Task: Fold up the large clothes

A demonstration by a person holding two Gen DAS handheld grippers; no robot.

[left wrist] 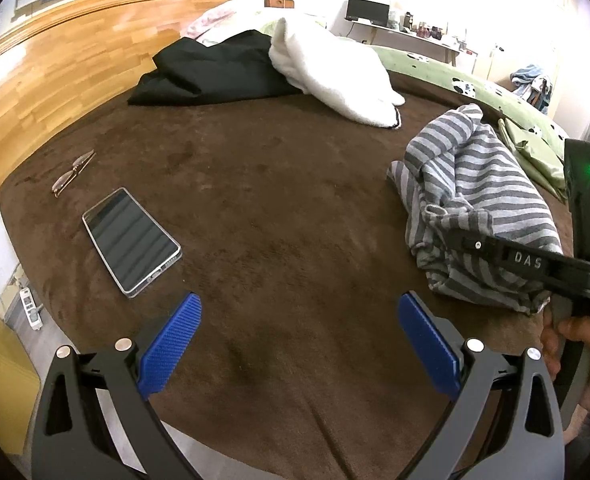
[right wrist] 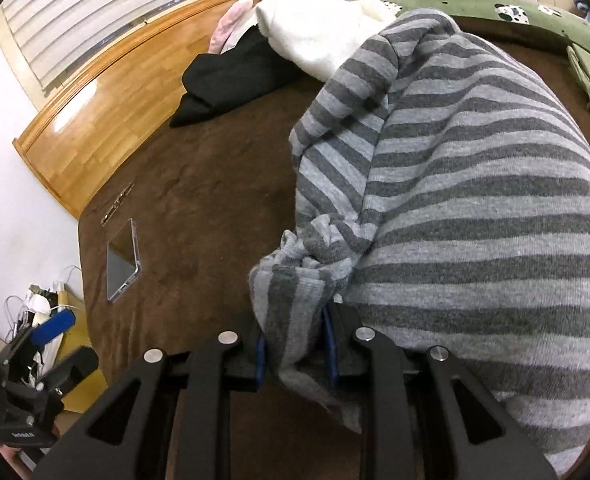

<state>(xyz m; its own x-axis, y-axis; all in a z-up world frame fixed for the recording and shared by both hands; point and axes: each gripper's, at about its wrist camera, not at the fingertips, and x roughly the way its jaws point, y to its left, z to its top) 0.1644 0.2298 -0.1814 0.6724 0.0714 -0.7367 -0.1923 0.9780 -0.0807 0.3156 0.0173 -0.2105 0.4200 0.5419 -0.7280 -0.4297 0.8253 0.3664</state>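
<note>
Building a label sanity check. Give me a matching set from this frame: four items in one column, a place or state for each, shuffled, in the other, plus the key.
Items:
1. striped top
2. phone
3. glasses
4. left gripper

States:
A. folded, lying between the phone and the wooden headboard
B. open, nothing between its fingers
C. clamped in the right gripper, bunched up
D. flat on the brown blanket, screen up

Pairs: 1-C, 2-D, 3-A, 4-B
</note>
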